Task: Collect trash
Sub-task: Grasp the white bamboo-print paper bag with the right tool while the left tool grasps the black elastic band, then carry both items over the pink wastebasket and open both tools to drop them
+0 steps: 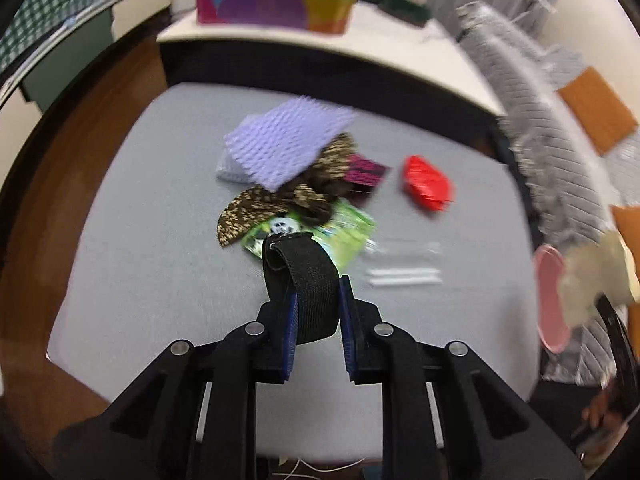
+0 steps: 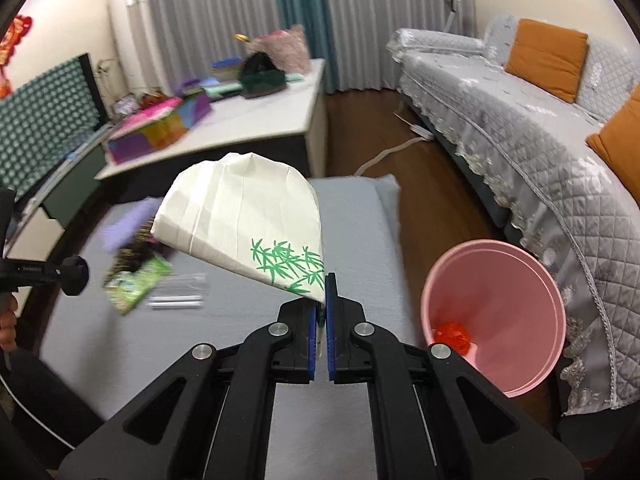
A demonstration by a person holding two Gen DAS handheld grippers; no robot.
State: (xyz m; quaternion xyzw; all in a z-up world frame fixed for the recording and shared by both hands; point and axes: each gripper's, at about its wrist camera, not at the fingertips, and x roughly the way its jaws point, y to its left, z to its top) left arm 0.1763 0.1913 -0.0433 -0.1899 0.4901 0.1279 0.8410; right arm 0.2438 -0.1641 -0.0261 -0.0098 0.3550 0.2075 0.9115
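My left gripper (image 1: 317, 304) is shut on a black elastic strap (image 1: 304, 276) and holds it above the grey table (image 1: 140, 280). Behind it lies a trash pile: a purple ridged sheet (image 1: 288, 140), a speckled brown cloth (image 1: 272, 204), a green packet (image 1: 344, 232), a magenta wrapper (image 1: 366, 170), a red wrapper (image 1: 426, 182) and clear plastic straws (image 1: 404, 272). My right gripper (image 2: 322, 300) is shut on a cream paper bag with green bamboo print (image 2: 244, 216), held above the table (image 2: 360, 232). A pink bin (image 2: 500, 316) stands to the right with red trash (image 2: 452, 334) inside.
A white side table (image 2: 260, 120) with a colourful box (image 2: 160, 128) stands behind the grey table. A grey quilted sofa (image 2: 520, 132) with orange cushions (image 2: 546, 56) runs along the right. Wooden floor (image 2: 432, 184) lies between. The left gripper's handle (image 2: 48, 272) shows at the left.
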